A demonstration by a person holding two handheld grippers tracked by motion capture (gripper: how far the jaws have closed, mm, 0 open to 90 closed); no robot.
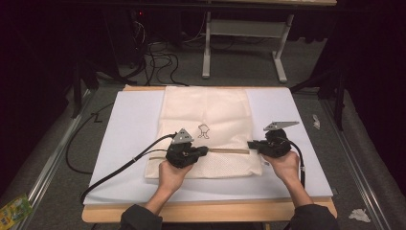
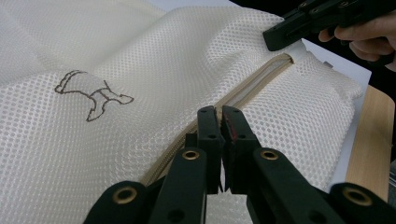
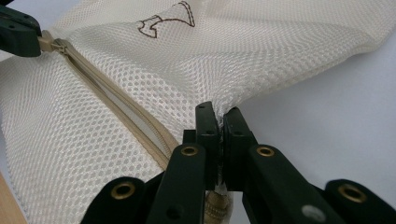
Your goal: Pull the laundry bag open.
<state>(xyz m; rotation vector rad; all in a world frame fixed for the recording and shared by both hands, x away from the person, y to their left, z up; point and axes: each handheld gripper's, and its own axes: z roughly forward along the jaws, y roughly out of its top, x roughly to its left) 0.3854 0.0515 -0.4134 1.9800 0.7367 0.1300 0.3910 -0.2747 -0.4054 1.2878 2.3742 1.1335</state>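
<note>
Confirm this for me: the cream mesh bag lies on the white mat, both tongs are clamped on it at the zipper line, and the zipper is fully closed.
Not quite. The zipper is partly open: the right gripper view shows its two sides parted, with a white gap between them. The rest holds: the cream mesh bag lies on the white mat, with the left tongs and right tongs clamped on it at the zipper line.

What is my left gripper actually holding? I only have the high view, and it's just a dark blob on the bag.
Observer: The right gripper view shows the left gripper shut on the beige zipper pull.
Operator: And the right one?
Observer: The right gripper pinches the mesh bag at its edge, by the end of the zipper.
Operator: Is it zipped between them?
Observer: No, the teeth look parted there, with white showing inside.
</note>
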